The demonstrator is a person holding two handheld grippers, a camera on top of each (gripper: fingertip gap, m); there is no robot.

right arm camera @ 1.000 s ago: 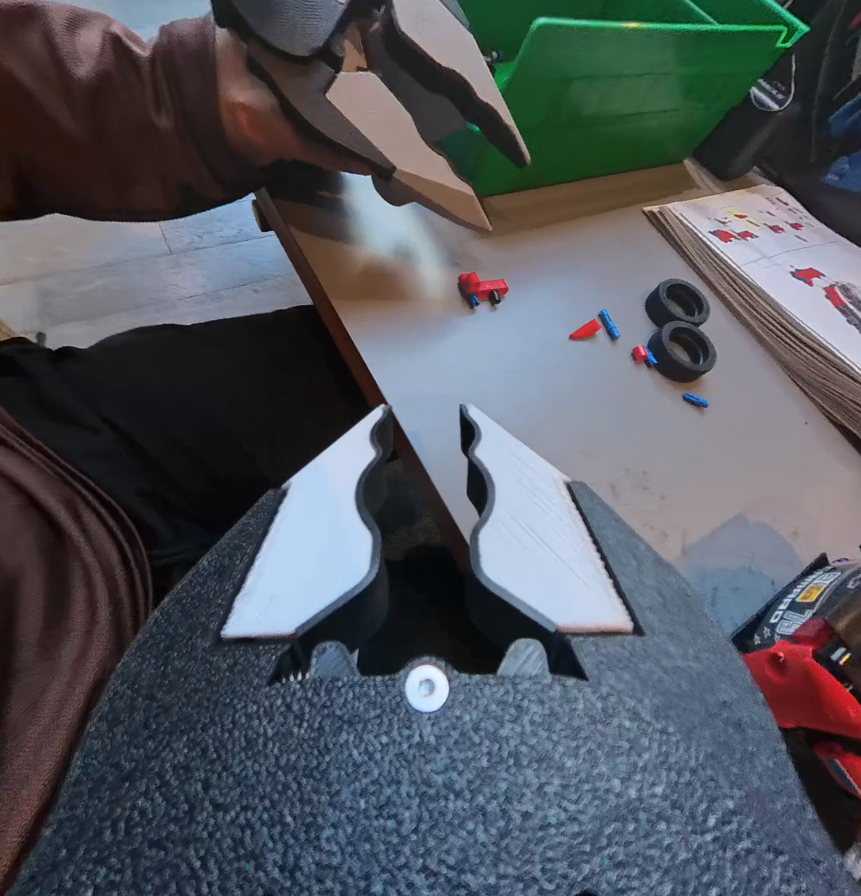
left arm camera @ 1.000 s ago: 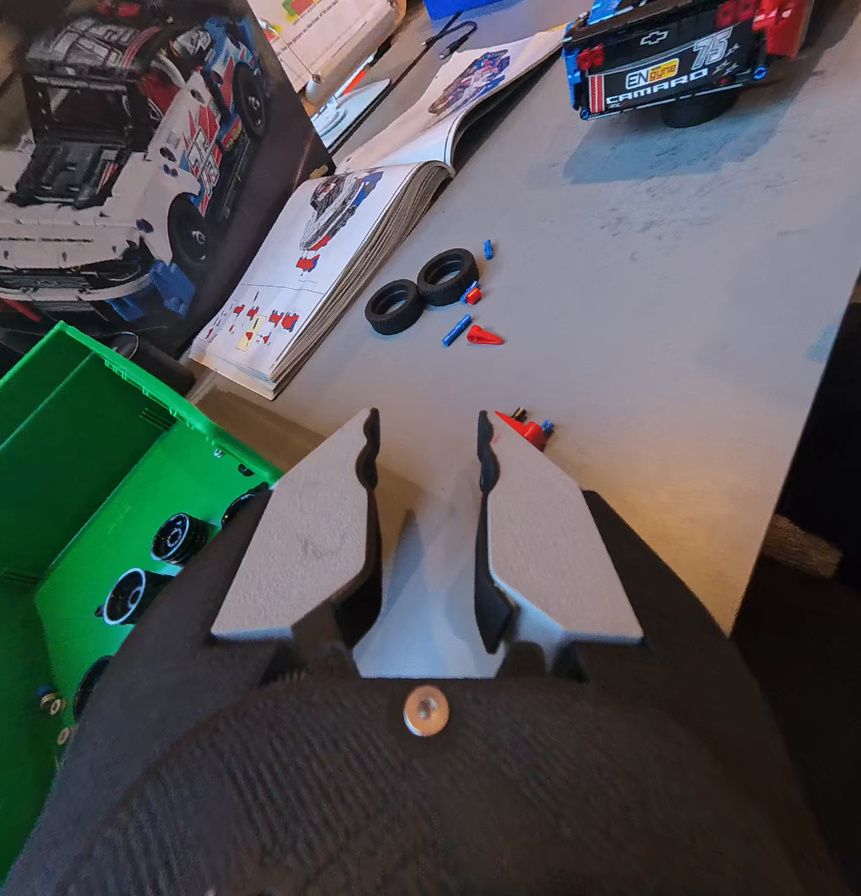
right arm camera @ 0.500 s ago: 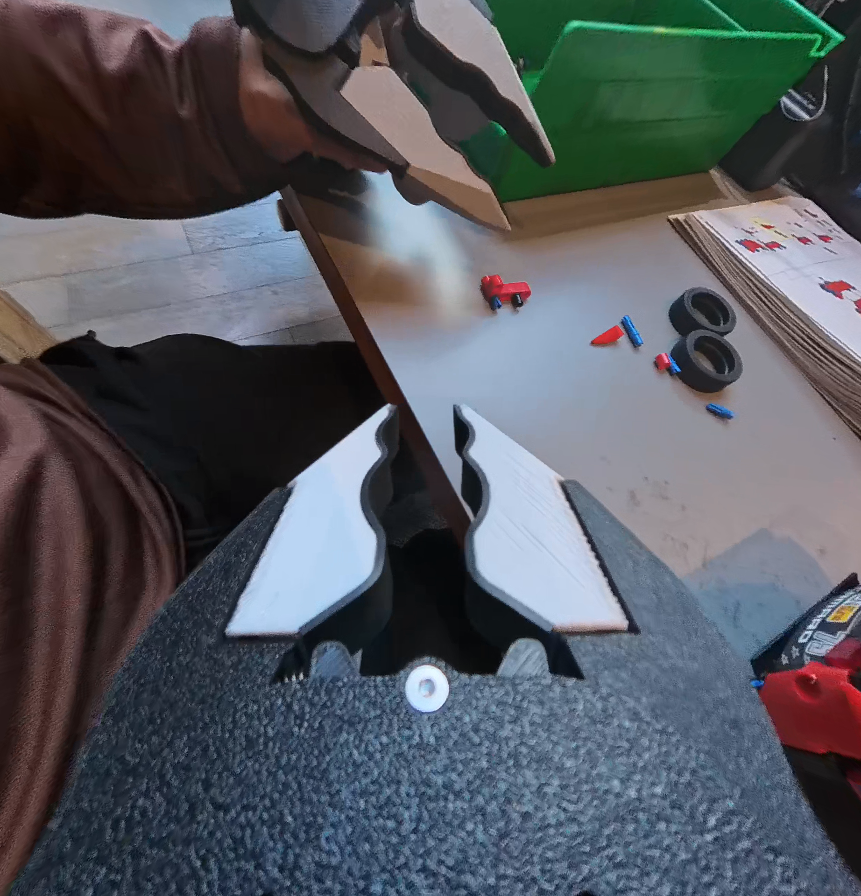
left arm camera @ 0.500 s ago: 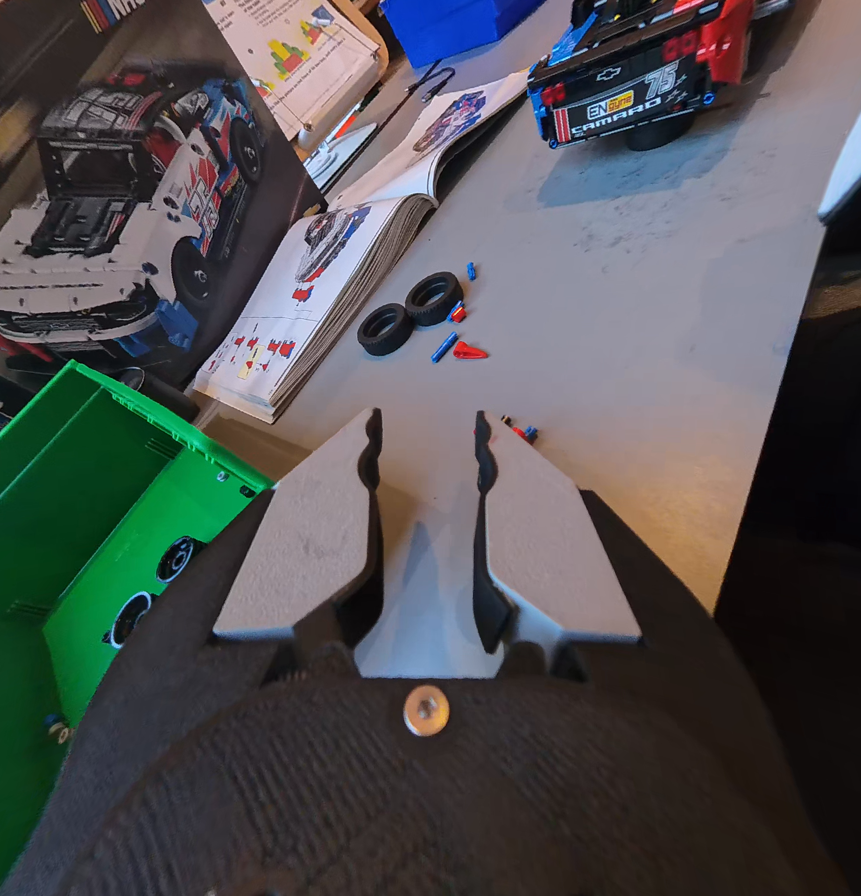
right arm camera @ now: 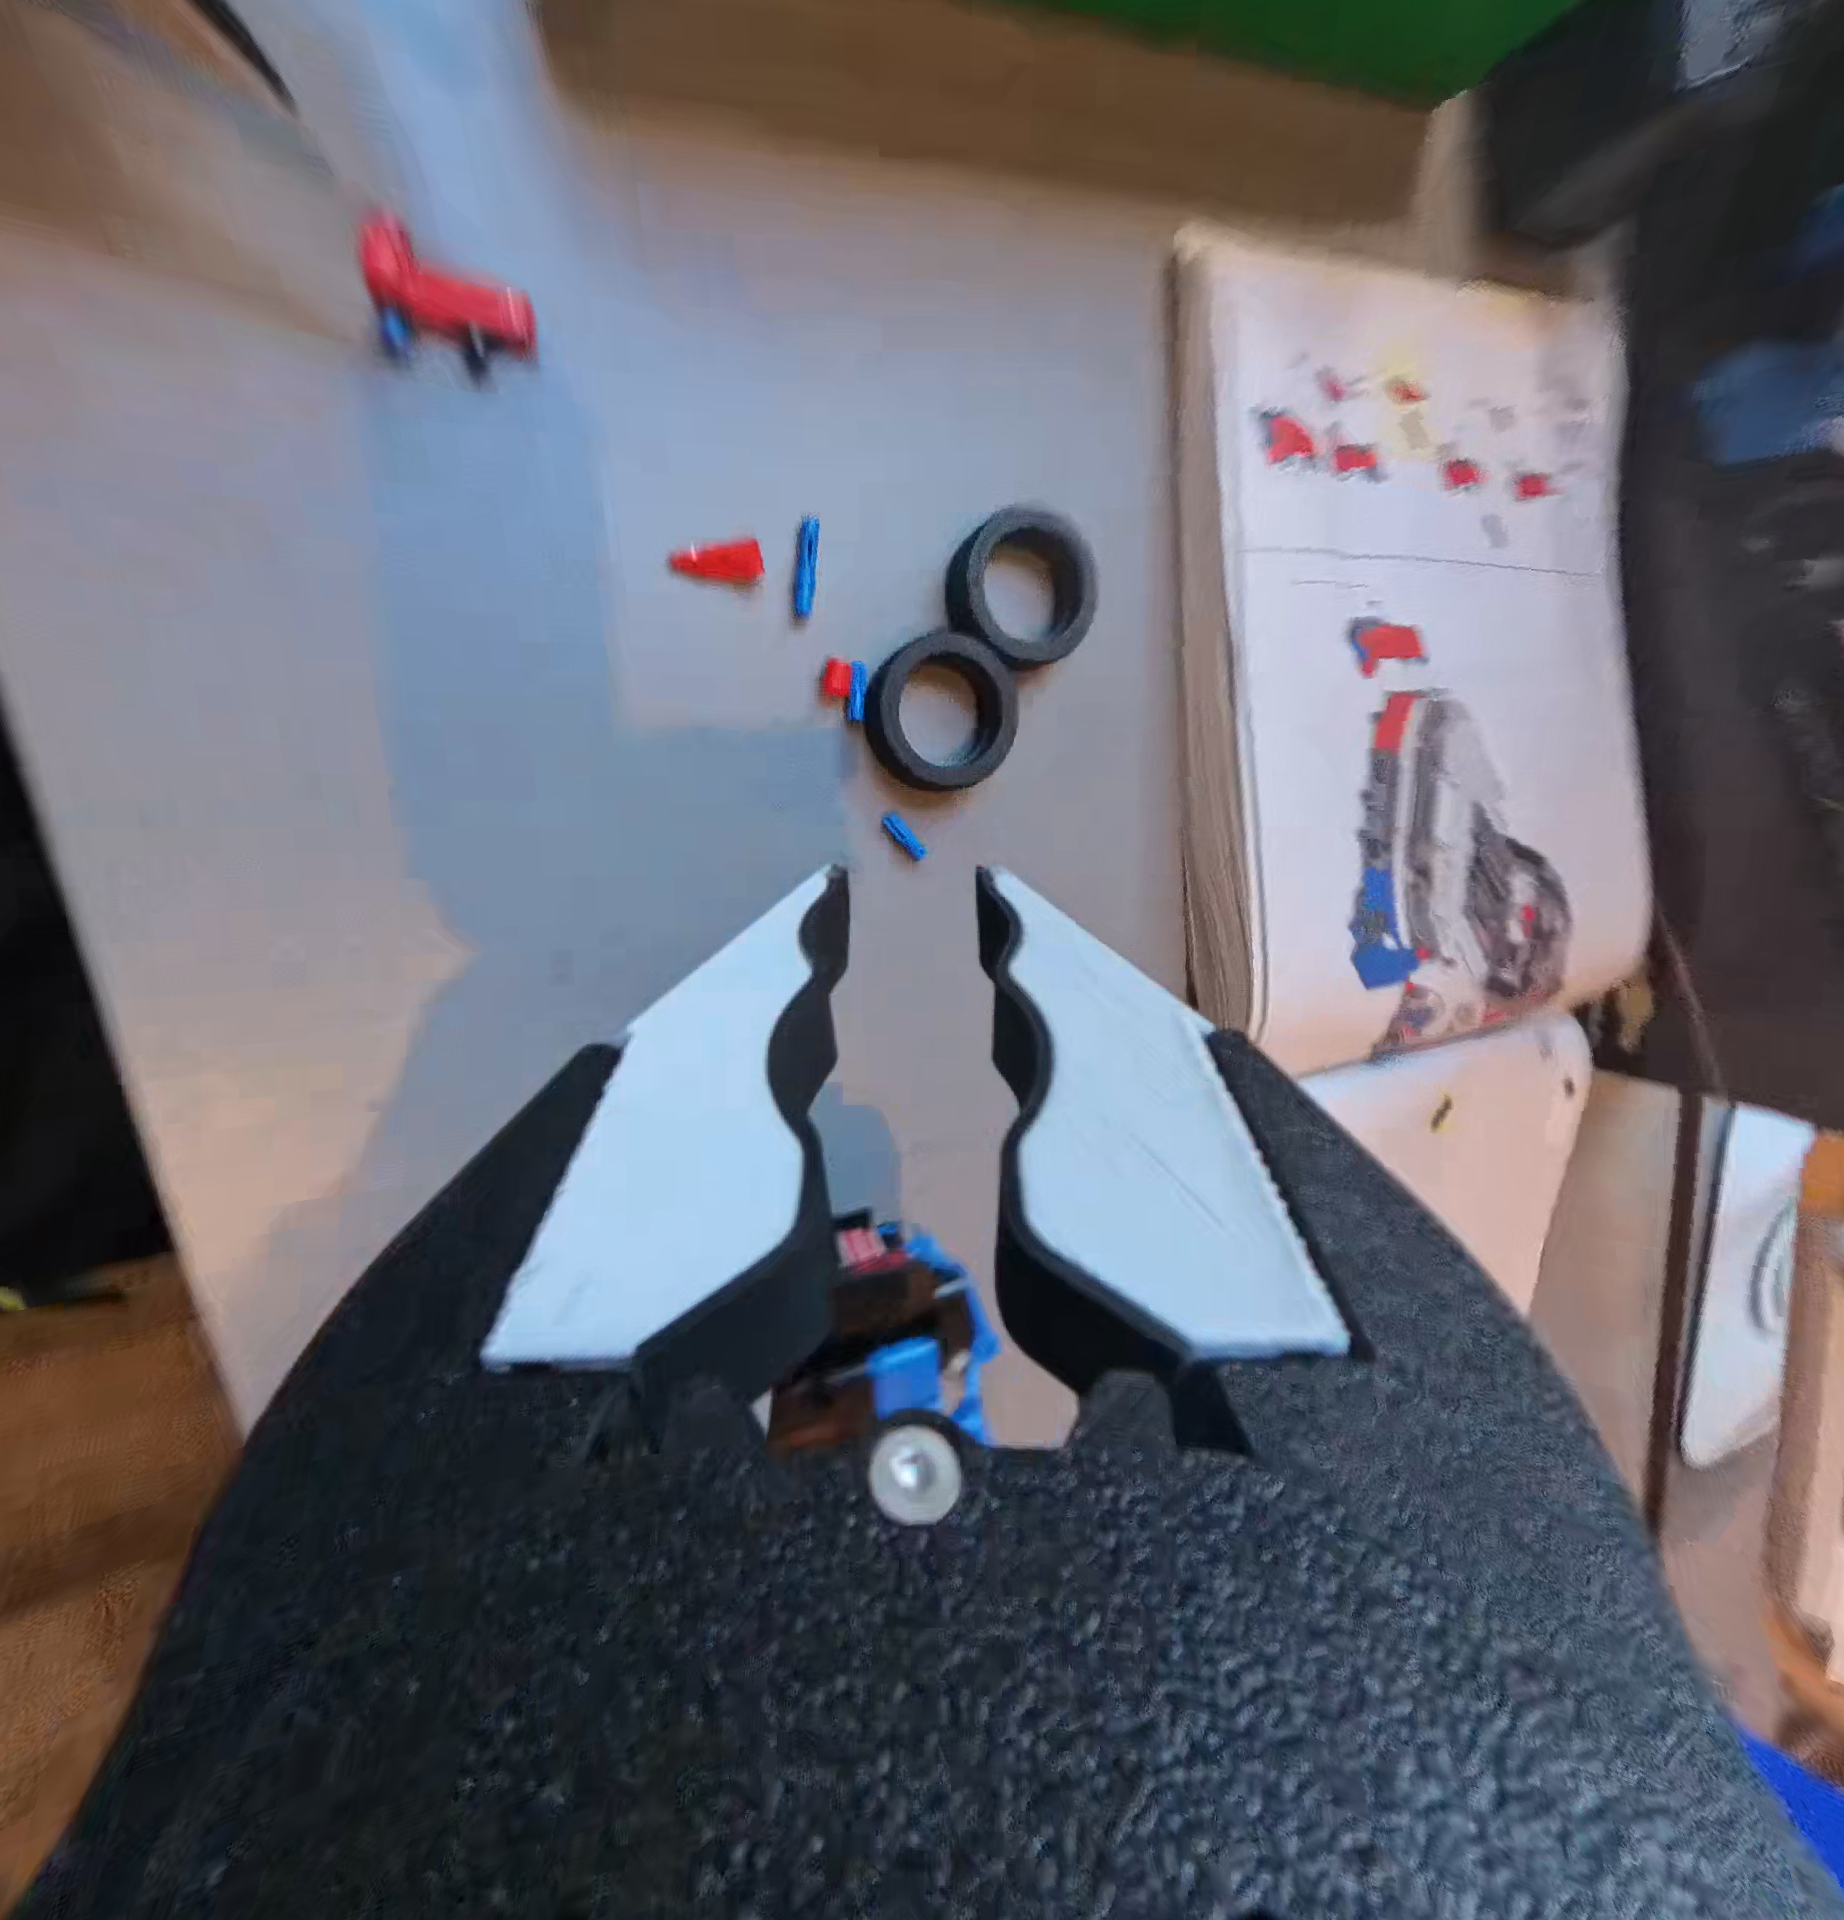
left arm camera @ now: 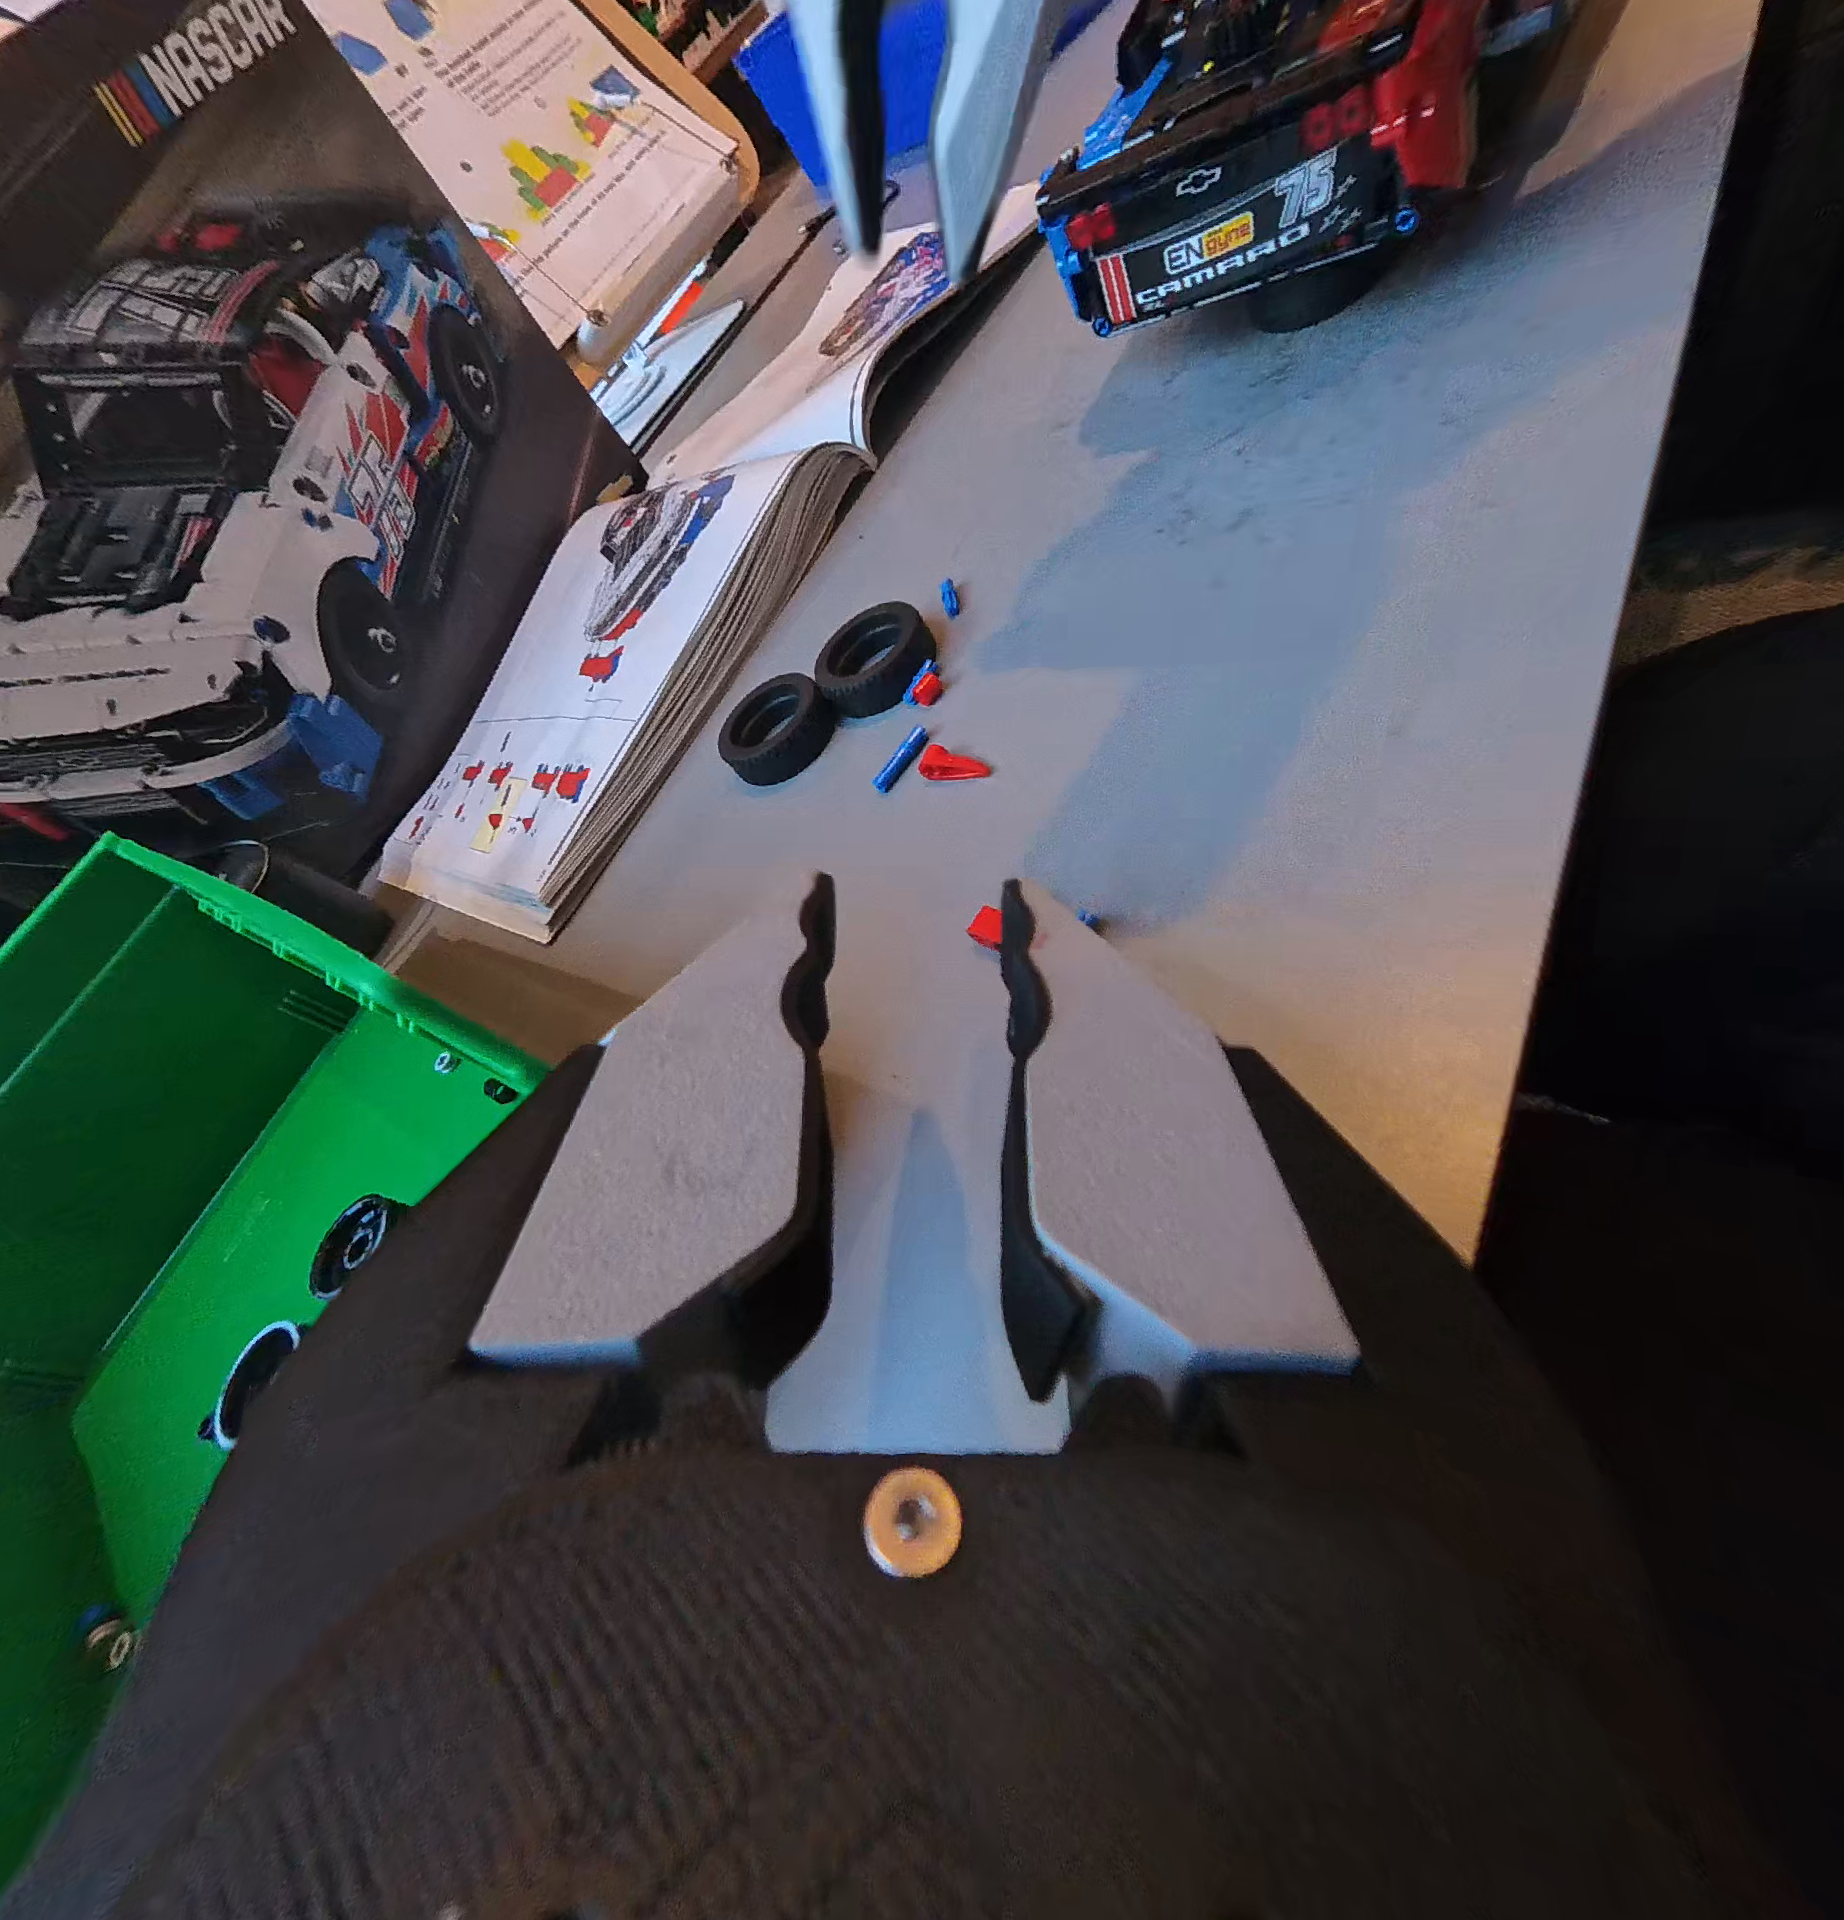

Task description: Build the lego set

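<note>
On the grey table (left arm camera: pixel 1261 727) lie two black tyres (left arm camera: pixel 824 691) (right arm camera: pixel 975 649), a red wedge piece (left arm camera: pixel 949 766) (right arm camera: pixel 720 561), blue pins (left arm camera: pixel 897 758) (right arm camera: pixel 806 566) and a small red sub-assembly (right arm camera: pixel 445 296), partly hidden behind my left finger (left arm camera: pixel 985 923). My left gripper (left arm camera: pixel 913 894) is open and empty, low over the near table. My right gripper (right arm camera: pixel 910 878) is open and empty, high above the table and pointing down at the tyres; its fingers (left arm camera: pixel 975 125) hang at the top of the left wrist view. The part-built car (left arm camera: pixel 1250 218) stands at the far end.
An open instruction booklet (left arm camera: pixel 648 665) (right arm camera: pixel 1417 727) lies beside the tyres. The set's box (left arm camera: pixel 222 436) stands behind it. A green bin (left arm camera: pixel 170 1122) holding wheel rims (left arm camera: pixel 352 1242) sits at the left. The table's edge runs along the right of the left wrist view. The left gripper's tips are roughly 15 cm from the right gripper's.
My right gripper has swung up and over the table and now looks down on the tyres; before, it was low off the table's edge. My left gripper has drawn back slightly.
</note>
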